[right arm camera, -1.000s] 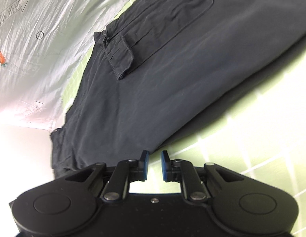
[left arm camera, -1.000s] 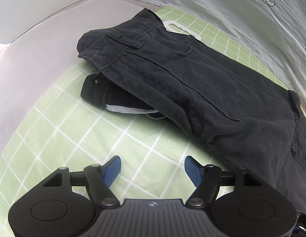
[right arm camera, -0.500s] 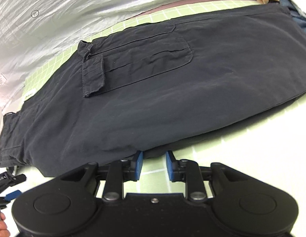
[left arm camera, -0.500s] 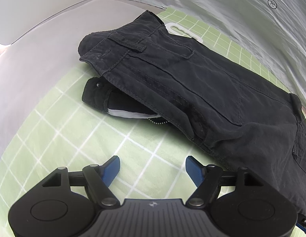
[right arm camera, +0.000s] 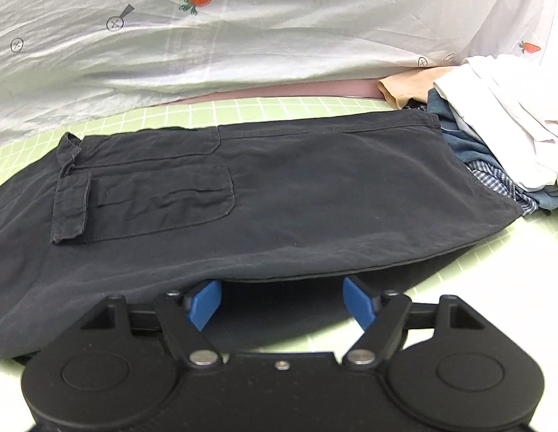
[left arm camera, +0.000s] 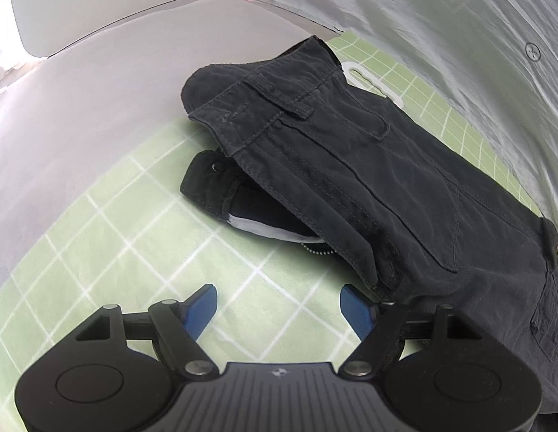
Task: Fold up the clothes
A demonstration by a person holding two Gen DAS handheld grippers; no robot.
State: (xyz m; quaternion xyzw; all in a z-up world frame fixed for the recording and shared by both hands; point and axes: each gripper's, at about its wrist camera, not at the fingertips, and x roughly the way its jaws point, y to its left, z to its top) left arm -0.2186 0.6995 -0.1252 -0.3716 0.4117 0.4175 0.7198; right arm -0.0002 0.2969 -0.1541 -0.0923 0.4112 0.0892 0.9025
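Black cargo trousers (left arm camera: 368, 180) lie folded lengthwise on the green grid mat (left arm camera: 117, 252), waistband toward the upper left, with the fly flap and white lining sticking out beneath. My left gripper (left arm camera: 279, 307) is open just short of the trousers' near edge, nothing between its blue pads. In the right wrist view the trouser legs (right arm camera: 296, 208) stretch across the mat, a cargo pocket (right arm camera: 145, 201) on the left. My right gripper (right arm camera: 282, 300) is open right at the near hem, holding nothing.
A heap of other clothes (right arm camera: 494, 144), white, blue denim, checked and beige, lies at the right beyond the trouser hem. A white printed sheet (right arm camera: 243, 36) rises behind the mat. A white hanger (left arm camera: 368, 79) peeks out behind the waistband.
My right gripper has opened wide from nearly shut and swung level, facing the trouser legs. My left gripper shifted slightly, staying open.
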